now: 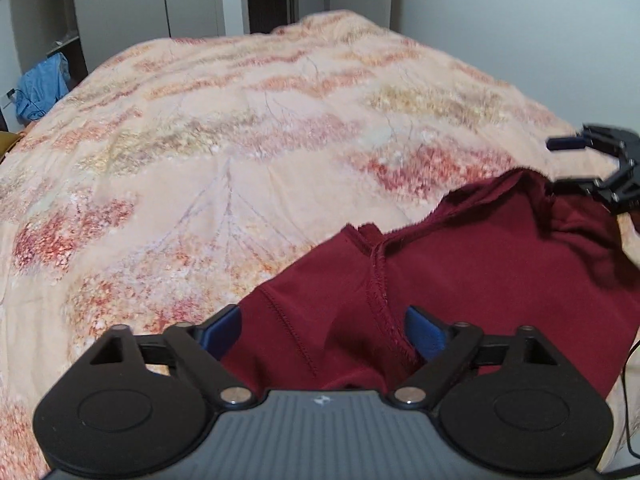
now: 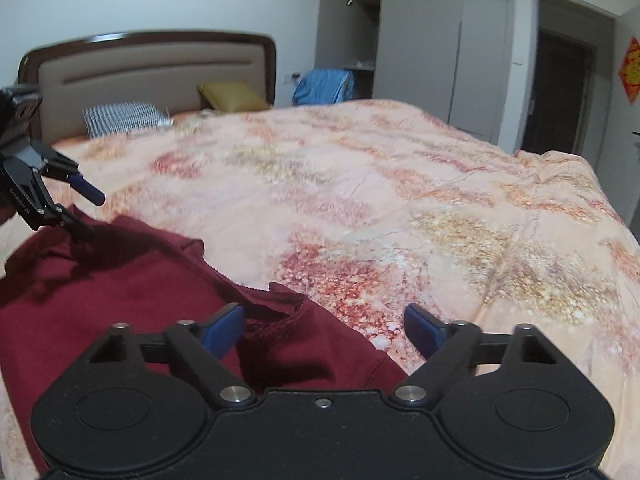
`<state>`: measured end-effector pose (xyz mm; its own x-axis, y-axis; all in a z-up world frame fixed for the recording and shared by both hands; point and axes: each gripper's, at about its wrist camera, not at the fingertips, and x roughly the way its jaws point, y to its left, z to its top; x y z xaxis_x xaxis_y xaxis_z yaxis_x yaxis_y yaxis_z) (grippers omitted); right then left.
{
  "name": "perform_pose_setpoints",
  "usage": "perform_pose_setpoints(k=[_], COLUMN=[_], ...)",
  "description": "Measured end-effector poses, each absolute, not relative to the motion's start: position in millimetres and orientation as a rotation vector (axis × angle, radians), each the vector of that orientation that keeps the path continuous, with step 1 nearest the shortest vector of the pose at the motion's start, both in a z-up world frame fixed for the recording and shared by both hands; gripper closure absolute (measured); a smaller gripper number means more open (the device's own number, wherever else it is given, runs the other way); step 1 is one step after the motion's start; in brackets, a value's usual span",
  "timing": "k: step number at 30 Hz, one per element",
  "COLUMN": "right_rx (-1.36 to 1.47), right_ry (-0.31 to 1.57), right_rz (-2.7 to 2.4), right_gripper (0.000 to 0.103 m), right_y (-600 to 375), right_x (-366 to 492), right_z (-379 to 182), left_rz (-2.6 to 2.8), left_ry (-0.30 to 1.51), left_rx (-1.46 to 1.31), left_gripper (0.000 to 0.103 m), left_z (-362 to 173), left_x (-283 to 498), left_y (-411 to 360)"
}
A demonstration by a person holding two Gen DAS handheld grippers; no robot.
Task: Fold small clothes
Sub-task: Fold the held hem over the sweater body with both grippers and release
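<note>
Near the bed's (image 2: 480, 184) side edge lies the maroon garment (image 1: 480, 280), with the left gripper (image 1: 324, 330) and right gripper (image 2: 324, 330) both spread wide, grasping nothing. Each should pinch a far corner cleanly (one layer only, I'd say) before folding.

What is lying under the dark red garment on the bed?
The dark red garment lies on a peach floral bedcover, which shows all around its far edge. What is directly beneath the cloth, or between its layers, is covered and cannot be seen.

Home bedroom: bed (image 2: 400, 184) with headboard (image 2: 148, 68), pillows (image 2: 124, 118), wardrobe (image 2: 420, 40).
</note>
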<state>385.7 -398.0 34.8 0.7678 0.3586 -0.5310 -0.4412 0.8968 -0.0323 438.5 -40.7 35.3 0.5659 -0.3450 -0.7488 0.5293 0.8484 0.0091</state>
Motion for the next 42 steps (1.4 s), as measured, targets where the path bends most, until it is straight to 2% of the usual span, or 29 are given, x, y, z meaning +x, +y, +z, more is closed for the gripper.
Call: perform_pose_setpoints(k=[7, 13, 17, 24, 34, 38, 42], right_rx=[-0.223, -0.218, -0.115, -0.001, -0.047, -0.073, -0.136], right_ry=[0.614, 0.579, 0.528, 0.557, 0.431, 0.418, 0.506], right_rz=[0.441, 0.285, 0.131, 0.013, -0.011, 0.003, -0.020], right_gripper=[0.008, 0.007, 0.001, 0.001, 0.001, 0.001, 0.001], right_y=[-393.9, -401.9, -427.7, -452.5, -429.3, -412.2, -400.1], right_x=[362.2, 368.0, 376.4, 380.5, 340.1, 306.0, 291.7], right_z=[4.7, -13.4, -14.4, -33.8, -2.0, -5.3, -28.5], left_rz=[-0.579, -0.490, -0.354, -0.203, -0.193, -0.120, -0.072], left_ry=[0.760, 0.817, 0.761, 0.741, 0.645, 0.664, 0.685], left_rx=[0.176, 0.206, 0.128, 0.052, -0.167, -0.085, -0.012], left_gripper=[0.000, 0.000, 0.001, 0.001, 0.000, 0.000, 0.000], left_z=[30.5, -11.9, -16.2, -28.5, -12.0, -16.6, -18.8], left_x=[411.9, 407.4, 414.9, 428.0, 405.1, 389.7, 380.7], left_y=[-18.8, -24.0, -14.8, 10.2, 31.3, 25.4, 20.4])
